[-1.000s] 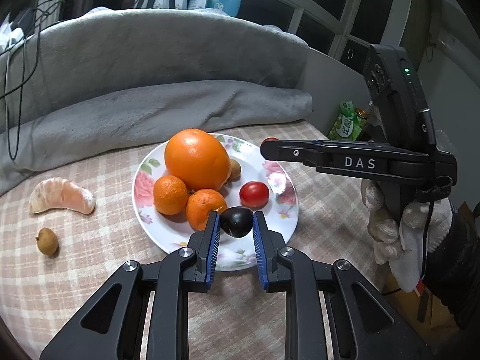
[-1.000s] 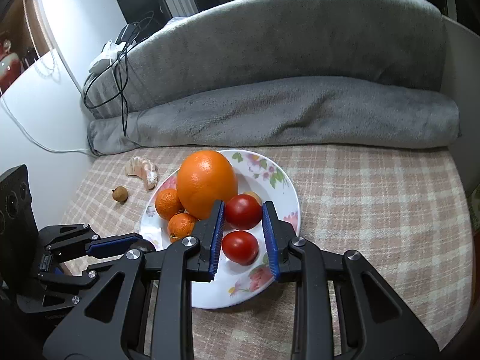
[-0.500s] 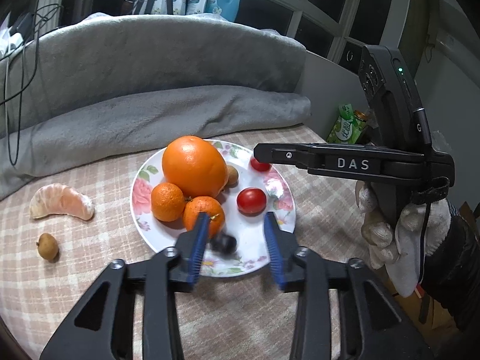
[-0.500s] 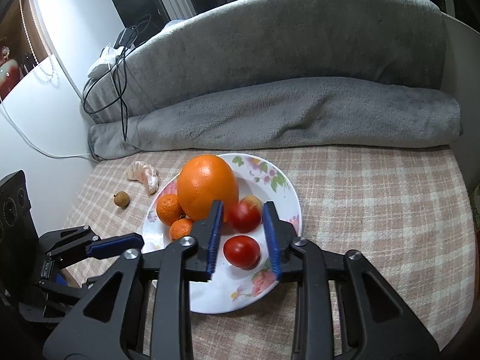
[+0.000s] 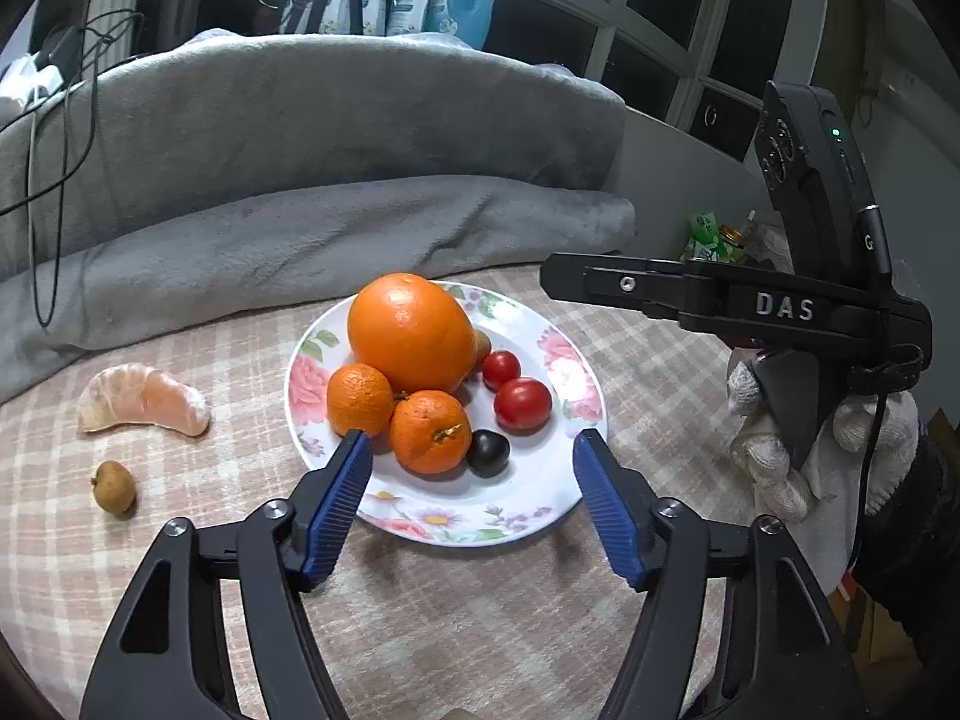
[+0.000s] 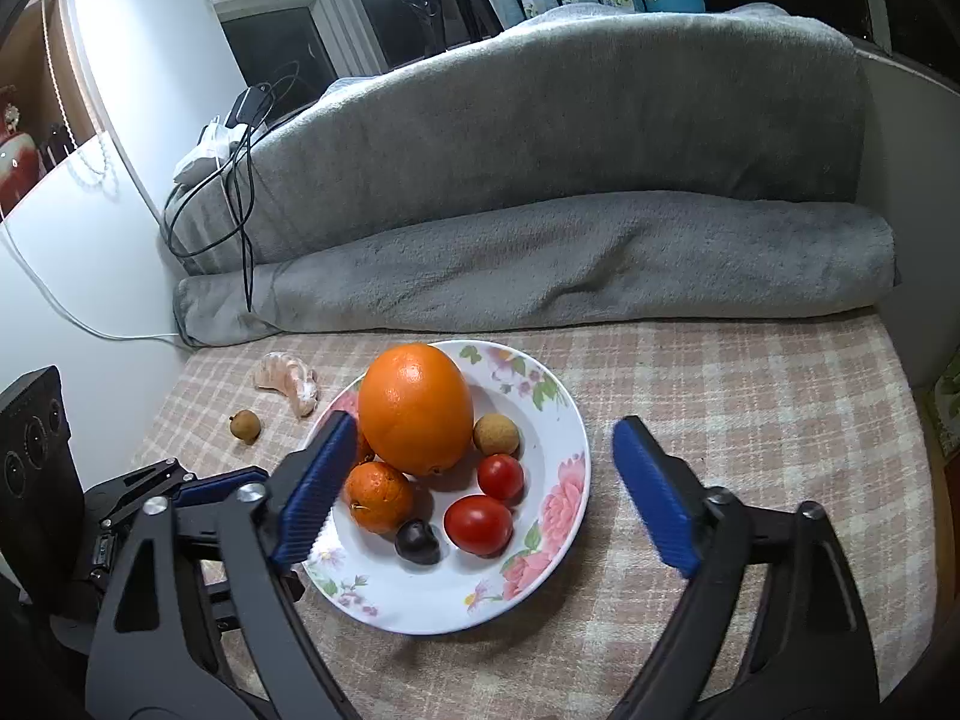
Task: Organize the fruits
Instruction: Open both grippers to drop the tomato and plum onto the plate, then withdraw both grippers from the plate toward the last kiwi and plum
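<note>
A floral white plate [image 5: 564,384] [image 6: 558,420] holds a big orange [image 5: 411,333] [image 6: 415,408], two mandarins [image 5: 429,432] [image 6: 379,496], two red tomatoes [image 5: 522,403] [image 6: 478,524], a dark plum [image 5: 487,453] [image 6: 417,540] and a brown longan [image 6: 496,434]. My left gripper [image 5: 471,462] is opening, its jaws wide above the plate's near edge, pressing on nothing; the plum lies free on the plate. My right gripper [image 6: 480,462] is opening too, its jaws straddling the plate with nothing held. The right gripper's body [image 5: 750,306] shows at the right in the left wrist view.
A peeled mandarin half [image 5: 144,399] [image 6: 288,381] and a loose longan [image 5: 114,486] [image 6: 245,425] lie on the checked tablecloth [image 5: 648,372] left of the plate. A rolled grey blanket [image 5: 312,246] [image 6: 540,252] borders the far side. A gloved hand [image 5: 828,456] holds the right gripper.
Both grippers opened wide. The left one let go of the dark plum, which now lies on the plate; the right one released the tomato beside the other tomato. Both drew back slightly.
</note>
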